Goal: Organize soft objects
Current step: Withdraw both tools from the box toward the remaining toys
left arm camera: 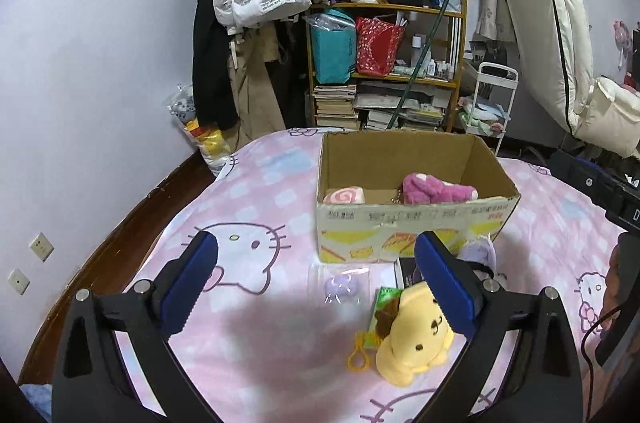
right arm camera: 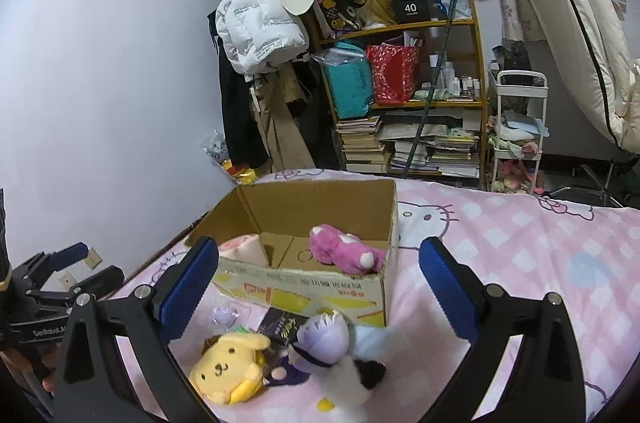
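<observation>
1. On the bed (left arm camera: 248, 363), centre of both frames: the cardboard box (left arm camera: 408, 223) already holds two soft items, a pink swirl roll (left arm camera: 344, 196) at its left end and a magenta plush (left arm camera: 436, 189) to the right of it. I count those as done.
2. Still out, lower centre in front of the box: yellow dog plush (left arm camera: 416, 339) and a purple-and-white plush (right arm camera: 324, 339) just beside it.
3. Non-plush bits also lie there: a green packet (left arm camera: 386, 307) under the yellow plush, a small clear pouch (left arm camera: 340, 289), and a dark booklet (right arm camera: 282, 329) against the box front. I can't tell whether these belong in the box.
4. Left tongs (left arm camera: 316, 287): spread wide, empty, yellow plush sitting by the right finger, not gripped.
5. Right tongs (right arm camera: 320, 287): spread wide, empty, above the purple plush.
6. My estimate: roughly halfway, two plush left to box.
</observation>
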Demonstrator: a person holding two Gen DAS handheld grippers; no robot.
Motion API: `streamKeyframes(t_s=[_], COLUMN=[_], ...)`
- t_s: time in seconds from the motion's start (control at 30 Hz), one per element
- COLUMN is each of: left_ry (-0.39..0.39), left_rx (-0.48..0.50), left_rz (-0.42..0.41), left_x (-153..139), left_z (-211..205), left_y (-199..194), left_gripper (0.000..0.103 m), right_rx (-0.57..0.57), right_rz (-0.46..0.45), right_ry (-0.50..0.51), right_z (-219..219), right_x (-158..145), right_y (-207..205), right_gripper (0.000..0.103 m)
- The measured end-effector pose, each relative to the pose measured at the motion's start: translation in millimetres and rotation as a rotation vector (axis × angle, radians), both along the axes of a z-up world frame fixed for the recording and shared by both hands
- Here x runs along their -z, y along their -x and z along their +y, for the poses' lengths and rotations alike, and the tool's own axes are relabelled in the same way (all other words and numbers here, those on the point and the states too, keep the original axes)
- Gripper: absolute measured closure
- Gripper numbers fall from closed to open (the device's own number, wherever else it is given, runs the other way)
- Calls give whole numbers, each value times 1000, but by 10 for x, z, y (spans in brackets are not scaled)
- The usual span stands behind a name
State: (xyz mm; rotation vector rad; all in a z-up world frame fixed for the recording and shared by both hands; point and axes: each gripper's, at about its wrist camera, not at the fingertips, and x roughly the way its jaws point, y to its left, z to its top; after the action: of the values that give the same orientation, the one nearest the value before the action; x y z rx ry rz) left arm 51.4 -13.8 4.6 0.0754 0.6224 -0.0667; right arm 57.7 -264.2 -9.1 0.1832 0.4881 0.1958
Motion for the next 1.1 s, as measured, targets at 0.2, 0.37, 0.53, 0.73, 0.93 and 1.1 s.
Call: streamKeyframes(t_s=[0.2,0.37,0.53,0.73,0.93,1.1], left_ry=[-1,0,-4,-25,-40,-42], left_rx=[-7,-6,4,24,49,77], left_rz=[24,29,41,44,52,83], left_x=[118,155,182,228,283,362], left_z=[-5,-15,-44,-122,-212,-282], left_y=[80,122,107,88,49,20], left_gripper=[5,5,5,5,5,5], right_rx=[17,22,20,13,5,-9], right_rz=[13,44,67,81,104,120], right_ry=[20,14,9,18,22,30], right_z=[-68,-113,-106,-87,-53,-22], right_x=[45,118,197,260,344,400], right_y=[97,89,54,29,-15,-45], right_gripper=[0,0,0,0,0,0])
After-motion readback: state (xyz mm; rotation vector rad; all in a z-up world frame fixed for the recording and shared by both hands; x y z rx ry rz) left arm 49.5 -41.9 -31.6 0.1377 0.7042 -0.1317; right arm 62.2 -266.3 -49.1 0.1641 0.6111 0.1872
